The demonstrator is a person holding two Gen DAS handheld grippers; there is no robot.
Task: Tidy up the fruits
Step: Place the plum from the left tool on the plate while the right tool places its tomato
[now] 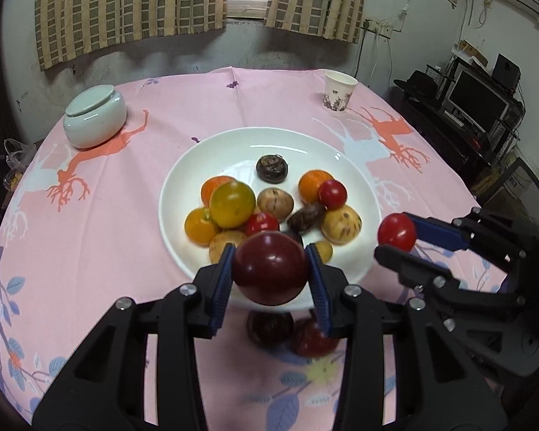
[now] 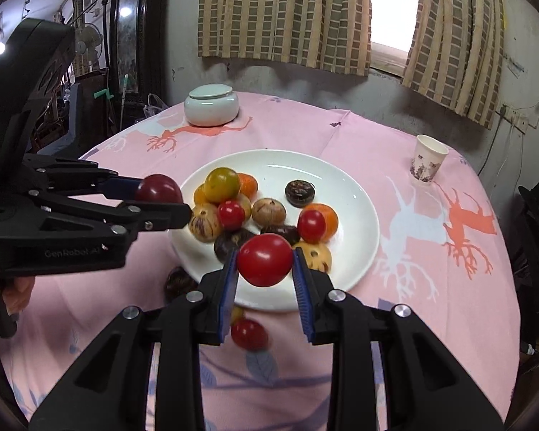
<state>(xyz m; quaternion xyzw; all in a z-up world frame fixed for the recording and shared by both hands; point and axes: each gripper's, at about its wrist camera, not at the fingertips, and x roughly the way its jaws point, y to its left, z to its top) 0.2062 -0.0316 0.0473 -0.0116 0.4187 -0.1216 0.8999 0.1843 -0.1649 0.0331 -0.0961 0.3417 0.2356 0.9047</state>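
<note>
Checked curtains and a grey wall close off the room behind a round tabletop [image 1: 100,237] under a pink cloth printed with deer and leaves. At the centre sits a white plate [image 1: 183,179], heaped from about seven o'clock round to four o'clock with small fruits: oranges, a yellow-green tomato [image 1: 232,204], speckled pale fruits, dark brown ones and cherry tomatoes. A pale lidded jar [image 1: 94,116] stands at ten o'clock from the plate, and a paper cup [image 1: 338,91] at one o'clock.

The left gripper [image 1: 271,269] has its jaws closed on a dark red fruit [image 1: 269,269], held above the plate's six o'clock rim. The right gripper [image 2: 266,260] has its jaws clamped on a red tomato [image 2: 265,259], raised over the plate's near edge towards four o'clock. Two fruits lie on the cloth just off the plate at six o'clock: a dark brown one [image 1: 269,327] and a red one [image 1: 314,337].

Judging by this, the step in hand is carrying both picked fruits to the plate. The next move calls for lowering each into a bare patch of the plate, probably the twelve o'clock side, and opening gently so nothing rolls off the rim or knocks the pile.
</note>
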